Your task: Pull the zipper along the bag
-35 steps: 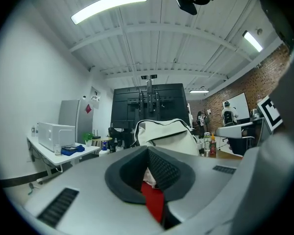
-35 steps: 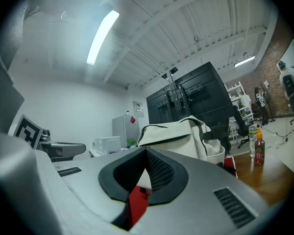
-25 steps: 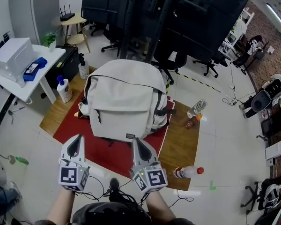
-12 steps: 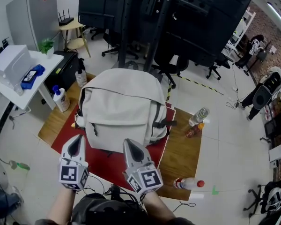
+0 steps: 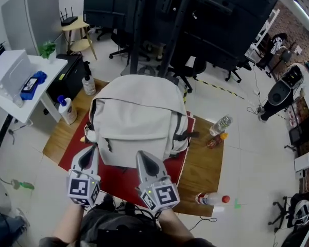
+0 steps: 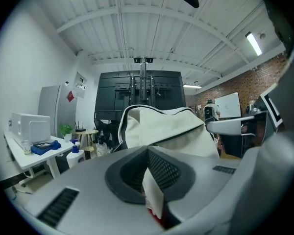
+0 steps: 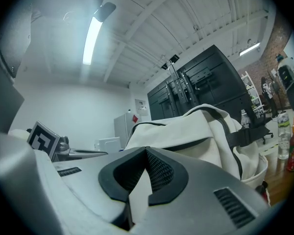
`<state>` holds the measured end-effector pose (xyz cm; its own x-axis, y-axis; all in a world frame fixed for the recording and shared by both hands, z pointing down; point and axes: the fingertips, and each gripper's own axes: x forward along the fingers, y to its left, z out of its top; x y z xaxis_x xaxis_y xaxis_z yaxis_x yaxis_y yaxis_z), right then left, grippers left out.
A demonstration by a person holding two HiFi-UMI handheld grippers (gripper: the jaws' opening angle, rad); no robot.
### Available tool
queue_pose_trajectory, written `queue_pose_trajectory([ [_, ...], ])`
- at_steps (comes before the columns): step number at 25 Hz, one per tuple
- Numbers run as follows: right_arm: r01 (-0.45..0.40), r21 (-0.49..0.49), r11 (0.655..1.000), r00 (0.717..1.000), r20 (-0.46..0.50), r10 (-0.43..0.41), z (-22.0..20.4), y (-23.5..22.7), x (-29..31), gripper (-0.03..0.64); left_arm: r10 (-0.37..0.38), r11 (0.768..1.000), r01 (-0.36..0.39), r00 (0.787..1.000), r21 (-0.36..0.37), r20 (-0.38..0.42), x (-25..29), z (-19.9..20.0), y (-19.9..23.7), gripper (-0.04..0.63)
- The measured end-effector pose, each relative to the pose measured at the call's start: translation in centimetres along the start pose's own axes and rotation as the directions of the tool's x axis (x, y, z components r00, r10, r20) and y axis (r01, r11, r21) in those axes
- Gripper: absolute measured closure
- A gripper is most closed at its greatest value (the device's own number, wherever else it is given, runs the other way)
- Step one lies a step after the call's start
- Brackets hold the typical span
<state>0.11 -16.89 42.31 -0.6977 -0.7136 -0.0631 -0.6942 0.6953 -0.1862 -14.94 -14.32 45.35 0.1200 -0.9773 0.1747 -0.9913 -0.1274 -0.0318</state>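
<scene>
Bright even light from ceiling tubes (image 7: 91, 38); fisheye distortion, dark corners in 2 gripper views.

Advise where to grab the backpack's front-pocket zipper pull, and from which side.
Grip the small dark pull tab hanging at the left end of the front-pocket zipper on the backpack. It dangles flat against the near face, so probably come in from the front with the left gripper, the closer one; it's shut, so open first.
</scene>
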Motion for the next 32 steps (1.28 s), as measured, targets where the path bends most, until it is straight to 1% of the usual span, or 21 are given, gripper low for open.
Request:
queue_pose_trajectory([
  [4,0.037,-0.002,0.999,0.999,-0.032,-0.037,-0.3,1.1,1.2,0.616,-0.07,0.998,0.07,0.997,-0.009,-0.015,1.1,-0.5,0.6,0.561],
  [8,0.072,0.001,0.997,0.996,-0.049,-0.071,-0.7,1.6,2.7,0.615,-0.115,0.993,0.115,0.993,-0.015,-0.023,2.1,-0.8,1.6,0.561],
  [12,0.078,-0.013,0.997,0.995,-0.062,-0.079,-1.3,2.9,3.9,0.616,-0.172,0.985,0.171,0.985,-0.013,-0.029,2.5,-1.1,2.0,0.56],
  [14,0.078,-0.027,0.997,0.994,-0.072,-0.079,-1.8,3.3,4.3,0.616,-0.204,0.979,0.203,0.978,-0.02,-0.044,2.7,-1.6,2.0,0.492],
  [16,0.096,-0.034,0.995,0.992,-0.076,-0.098,-1.8,3.2,4.4,0.617,-0.233,0.972,0.233,0.971,-0.018,-0.059,3.1,-2.1,1.9,0.491],
  [19,0.134,-0.046,0.99,0.989,-0.058,-0.136,-1.6,2.5,4.3,0.617,-0.27,0.963,0.27,0.96,-0.007,-0.077,3.9,-2.5,2.0,0.447],
  [21,0.155,-0.049,0.987,0.987,-0.047,-0.157,-1.4,2.3,4.2,0.617,-0.297,0.955,0.296,0.951,-0.021,-0.085,4.3,-2.8,1.9,0.428],
  [23,0.164,-0.04,0.986,0.984,-0.058,-0.166,-1.6,2.5,4.2,0.616,-0.328,0.945,0.327,0.94,-0.033,-0.089,4.7,-3.1,1.5,0.405],
  [26,0.145,-0.052,0.988,0.984,-0.094,-0.15,-2.3,3.3,4.5,0.615,-0.37,0.929,0.368,0.924,-0.042,-0.1,5.3,-3.6,1.0,0.394],
  [28,0.117,-0.056,0.992,0.986,-0.109,-0.122,-2.6,4.0,5.1,0.616,-0.387,0.922,0.384,0.918,-0.054,-0.091,5.7,-3.6,0.9,0.394],
  [30,0.082,-0.05,0.995,0.988,-0.124,-0.088,-3.0,4.8,5.8,0.615,-0.399,0.917,0.397,0.914,-0.038,-0.079,5.9,-3.5,0.9,0.43],
  [32,0.047,-0.048,0.998,0.988,-0.147,-0.054,-3.6,5.3,6.7,0.615,-0.419,0.908,0.419,0.906,-0.013,-0.067,6.0,-3.4,1.0,0.451],
])
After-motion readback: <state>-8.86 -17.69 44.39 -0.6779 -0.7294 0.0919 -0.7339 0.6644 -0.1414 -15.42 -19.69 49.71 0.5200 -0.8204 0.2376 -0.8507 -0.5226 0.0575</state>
